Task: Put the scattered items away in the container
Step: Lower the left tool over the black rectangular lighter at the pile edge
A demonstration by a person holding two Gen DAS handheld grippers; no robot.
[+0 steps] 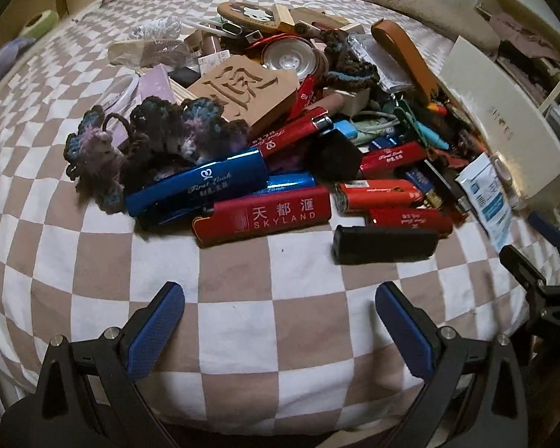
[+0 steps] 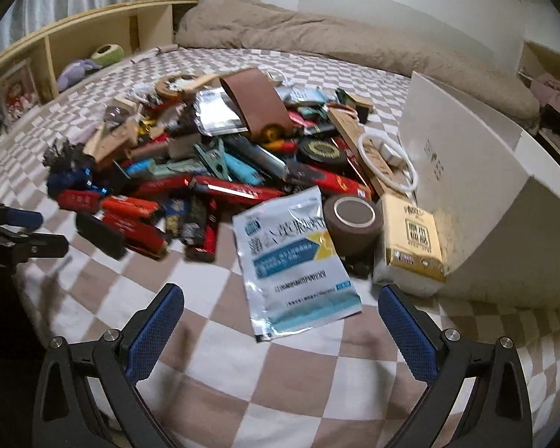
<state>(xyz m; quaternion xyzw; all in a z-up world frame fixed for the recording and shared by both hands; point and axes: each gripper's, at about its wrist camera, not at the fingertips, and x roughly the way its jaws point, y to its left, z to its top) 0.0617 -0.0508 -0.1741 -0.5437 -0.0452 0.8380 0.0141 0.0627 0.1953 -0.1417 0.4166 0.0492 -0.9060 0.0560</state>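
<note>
- The left wrist view looks forward and down between its own blue fingers across the checkered bed cover, close to the near edge of the clutter pile.
- The right wrist view faces the same pile from further right, close to the white box.
- Both share the pile, the box and the foil sachet (each also catches the other gripper at its frame edge).

White box interior hidden; blurred print on sachet.
</note>
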